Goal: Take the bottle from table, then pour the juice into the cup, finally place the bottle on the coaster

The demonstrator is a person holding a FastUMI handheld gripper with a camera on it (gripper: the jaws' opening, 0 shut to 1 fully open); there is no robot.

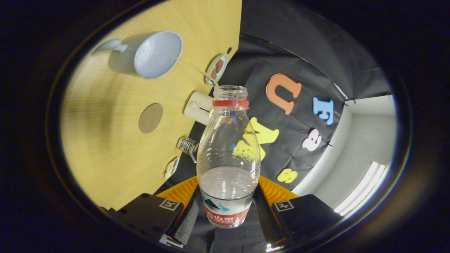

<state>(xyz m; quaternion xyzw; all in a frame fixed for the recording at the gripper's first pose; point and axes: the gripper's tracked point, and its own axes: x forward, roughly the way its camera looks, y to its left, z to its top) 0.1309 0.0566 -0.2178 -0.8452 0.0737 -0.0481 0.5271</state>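
A clear plastic bottle (228, 147) with a red neck ring and no cap is held between the fingers of my gripper (226, 212), which is shut on its labelled lower part. Clear liquid fills the part of the bottle nearest the fingers, and nothing runs from its mouth. The whole scene looks rolled to one side, so the bottle is tilted against the table. A pale grey cup (158, 54) with a handle stands on the wooden table (105, 147), well beyond the bottle's mouth and to its left. A round brown coaster (150, 118) lies on the table between the cup and the fingers.
Along the table's far edge by the black cloth wall are a white box (198, 107) just beside the bottle's neck, a small plate (216, 69) with brown pieces, a little wire rack (188, 144) and a small flat item (171, 167).
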